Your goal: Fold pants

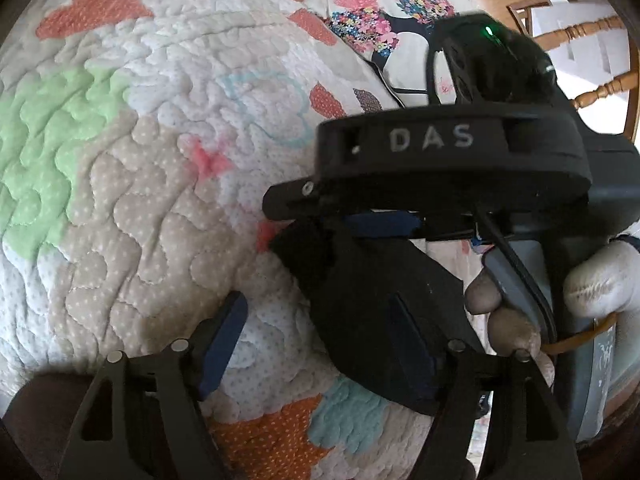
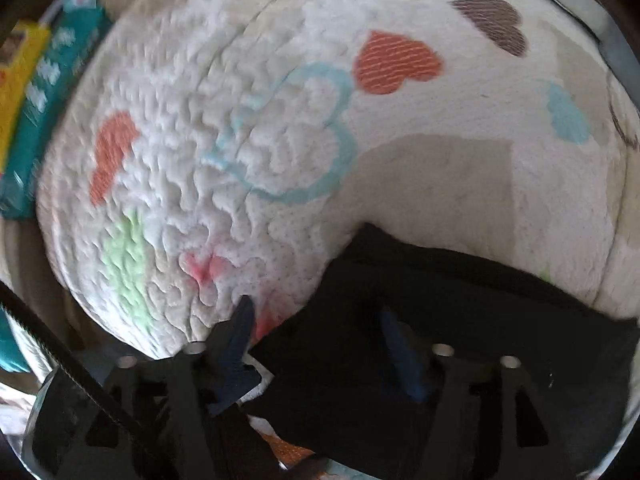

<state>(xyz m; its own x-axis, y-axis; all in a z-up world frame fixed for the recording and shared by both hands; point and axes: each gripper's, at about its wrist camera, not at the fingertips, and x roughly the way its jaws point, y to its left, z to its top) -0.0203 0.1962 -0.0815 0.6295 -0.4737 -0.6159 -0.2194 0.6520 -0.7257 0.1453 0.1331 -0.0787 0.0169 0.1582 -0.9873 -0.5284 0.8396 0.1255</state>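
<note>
The black pants (image 1: 372,304) lie on a quilted bed cover (image 1: 140,184) printed with hearts. In the left wrist view my left gripper (image 1: 316,344) is open, its right finger over the black cloth and its left finger over the quilt. The right gripper's body, marked DAS, shows just beyond it, held by a gloved hand (image 1: 592,280). In the right wrist view my right gripper (image 2: 320,336) is open over the pants (image 2: 440,340), which fill the lower right; the cloth's corner lies between the fingers. Neither gripper holds the cloth.
A floral cloth (image 1: 384,16) lies at the far edge of the bed, with a wooden chair (image 1: 592,40) beyond. Teal and yellow packages (image 2: 36,92) stand to the left of the bed in the right wrist view.
</note>
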